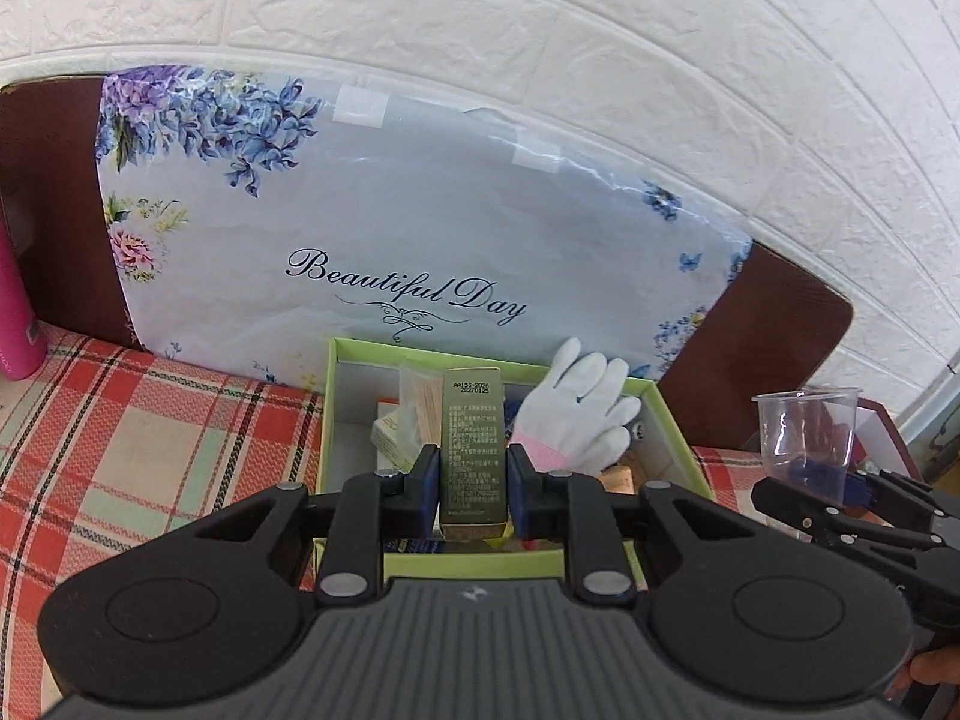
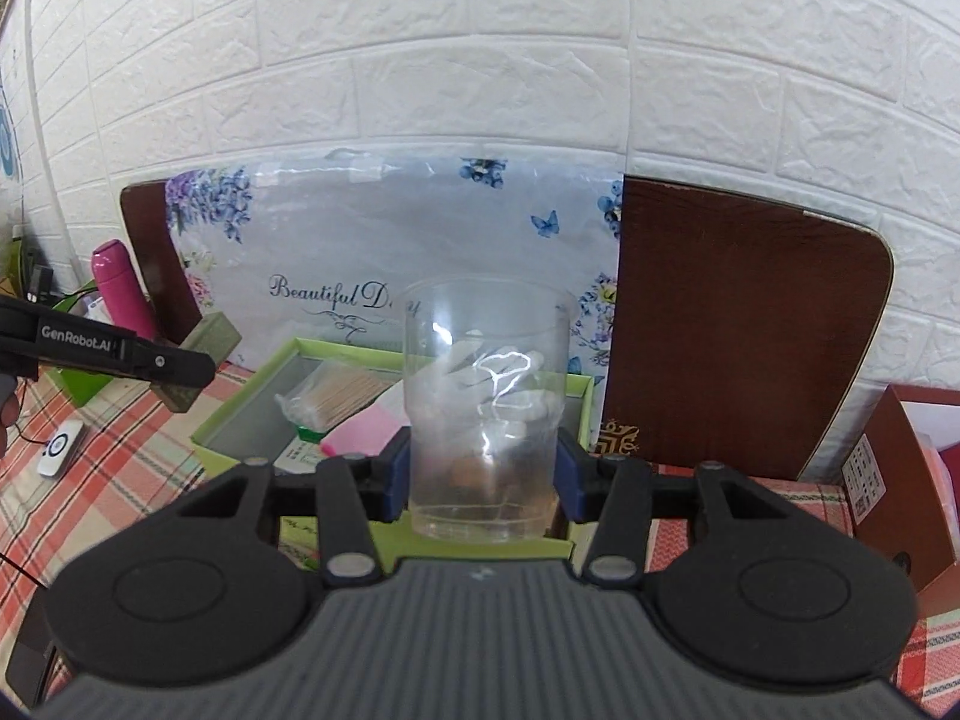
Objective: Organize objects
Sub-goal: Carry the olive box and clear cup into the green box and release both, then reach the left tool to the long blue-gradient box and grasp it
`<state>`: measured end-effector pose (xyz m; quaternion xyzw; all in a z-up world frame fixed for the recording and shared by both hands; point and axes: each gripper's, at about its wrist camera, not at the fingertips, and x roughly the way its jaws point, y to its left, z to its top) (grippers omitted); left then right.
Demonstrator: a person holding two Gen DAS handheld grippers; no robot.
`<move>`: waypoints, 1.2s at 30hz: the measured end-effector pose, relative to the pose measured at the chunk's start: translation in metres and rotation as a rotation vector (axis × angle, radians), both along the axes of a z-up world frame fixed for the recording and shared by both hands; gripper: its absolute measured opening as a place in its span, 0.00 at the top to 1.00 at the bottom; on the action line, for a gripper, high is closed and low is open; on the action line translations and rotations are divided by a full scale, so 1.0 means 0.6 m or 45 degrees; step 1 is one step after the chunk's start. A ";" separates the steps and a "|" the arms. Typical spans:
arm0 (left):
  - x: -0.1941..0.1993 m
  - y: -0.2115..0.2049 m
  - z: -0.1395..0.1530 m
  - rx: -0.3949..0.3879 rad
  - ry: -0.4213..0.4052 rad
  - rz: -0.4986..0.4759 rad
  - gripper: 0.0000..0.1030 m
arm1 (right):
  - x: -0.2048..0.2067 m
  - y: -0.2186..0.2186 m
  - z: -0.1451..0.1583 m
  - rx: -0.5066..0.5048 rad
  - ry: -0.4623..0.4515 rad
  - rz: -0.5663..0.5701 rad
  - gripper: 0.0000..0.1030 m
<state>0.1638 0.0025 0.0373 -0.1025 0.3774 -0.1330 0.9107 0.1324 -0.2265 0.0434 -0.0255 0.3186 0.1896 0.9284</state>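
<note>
Left wrist view: the left gripper [image 1: 472, 474] has its jaws drawn narrow and clamped on the sides of a slim gold carton [image 1: 471, 450], whose long axis runs toward twelve o'clock, straight along the fingers; the carton hangs over the green-rimmed box [image 1: 672, 420], which spreads from the fingertips toward twelve, with a white glove [image 1: 585, 408] inside at about one o'clock; the right gripper [image 1: 840, 495] shows at three o'clock, outside the box rim, holding a clear plastic cup [image 1: 804, 432].

Right wrist view: the right gripper [image 2: 483, 480] stands partly open with its pads pressed on the cup [image 2: 486, 414], upright, mouth toward twelve; the box [image 2: 240, 414] lies beyond and to eleven o'clock; the left gripper [image 2: 108, 354] enters at nine. Judged from both views, the left hand is nearer the box interior.
</note>
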 end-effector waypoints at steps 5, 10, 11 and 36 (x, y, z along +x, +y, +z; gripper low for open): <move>0.035 -0.004 -0.015 0.021 0.024 0.000 0.78 | 0.040 0.006 -0.021 -0.015 0.024 -0.011 0.55; 0.064 -0.004 -0.031 0.031 0.039 0.041 0.78 | 0.079 0.012 -0.046 -0.030 0.047 -0.027 0.54; 0.069 -0.003 -0.034 0.034 0.037 0.057 0.76 | 0.086 0.014 -0.052 -0.037 0.051 -0.030 0.53; 0.006 -0.015 -0.020 0.066 0.159 0.071 0.19 | 0.000 0.020 -0.086 -0.099 0.131 -0.055 0.00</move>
